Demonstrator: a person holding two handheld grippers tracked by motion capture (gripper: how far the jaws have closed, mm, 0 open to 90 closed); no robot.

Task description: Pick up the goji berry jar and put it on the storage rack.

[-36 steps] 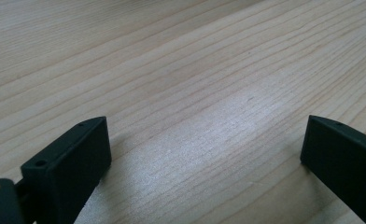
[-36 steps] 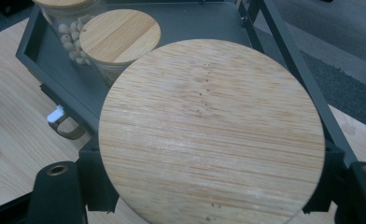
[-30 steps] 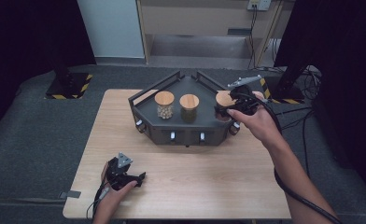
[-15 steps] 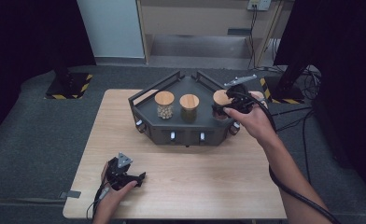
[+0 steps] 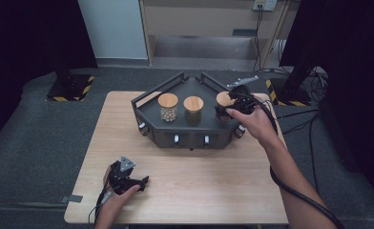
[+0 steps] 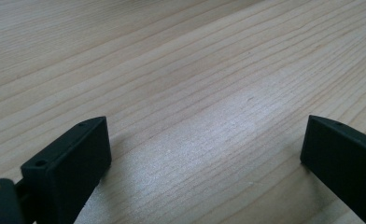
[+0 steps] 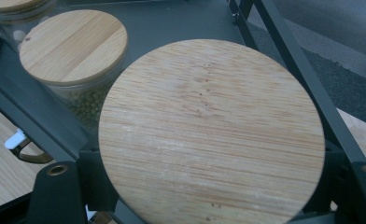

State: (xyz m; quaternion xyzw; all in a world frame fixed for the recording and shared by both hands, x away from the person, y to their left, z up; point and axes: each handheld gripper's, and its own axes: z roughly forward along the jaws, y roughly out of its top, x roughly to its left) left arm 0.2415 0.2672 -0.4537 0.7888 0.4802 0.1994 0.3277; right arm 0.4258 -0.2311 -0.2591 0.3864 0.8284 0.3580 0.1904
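A dark grey rack (image 5: pixel 190 138) at the table's far side holds three glass jars with round wooden lids. My right gripper (image 5: pixel 222 110) is at the right jar (image 5: pixel 223 98), with a jaw pressed against each side of the jar just under its lid (image 7: pixel 209 135), so it is shut on it. The middle jar (image 5: pixel 193 109) (image 7: pixel 73 44) has greenish contents and the left jar (image 5: pixel 168 106) has pale ones. My left gripper (image 5: pixel 140 183) rests near the table's front left edge. It is open (image 6: pixel 209 154) over bare wood with nothing between its jaws.
The rack has raised black rails (image 5: pixel 156 93) along its back edges and small knobs (image 5: pixel 176 139) on its front wall. The wooden table (image 5: pixel 223 191) lies bare between the rack and the left gripper. Cables (image 5: pixel 309 119) trail on the floor to the right.
My right gripper and hand have shifted slightly left at the right jar. The left gripper has stayed where it was.
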